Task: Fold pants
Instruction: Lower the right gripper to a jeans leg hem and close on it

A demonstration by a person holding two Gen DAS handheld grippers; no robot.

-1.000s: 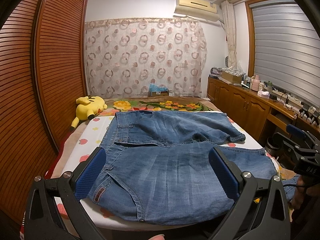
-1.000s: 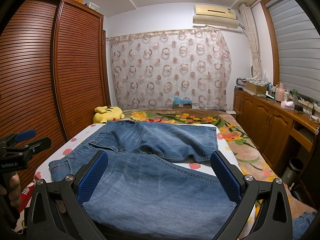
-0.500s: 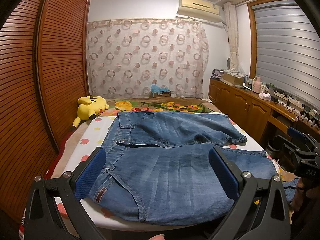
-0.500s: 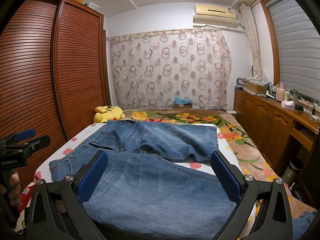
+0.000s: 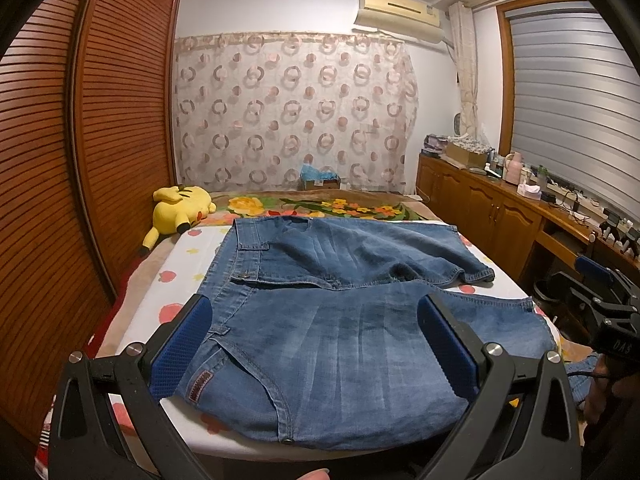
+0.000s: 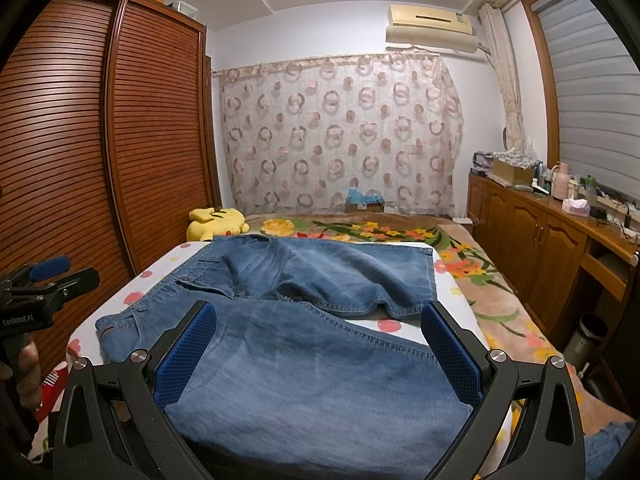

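Jeans point(image 5: 340, 320) spread flat on the bed point(image 5: 176, 296); both tongs hover spread wide, gripping nothing.

Left gripper point(image 5: 316, 340) sits above the jeans' waistband corner, blue pads point(image 5: 182, 344) apart, clear of the denim. Right gripper point(image 6: 320, 354) hangs over the near leg of the jeans, likewise released. Near leg runs past the jeans' far leg and off the bed edge. Beyond the jeans' waist: yellow plush toy point(image 5: 180, 208), floral blanket point(image 5: 320, 206), circle-patterned curtain point(image 5: 292, 120). Wooden cabinet point(image 6: 540, 240) to the jeans' right.
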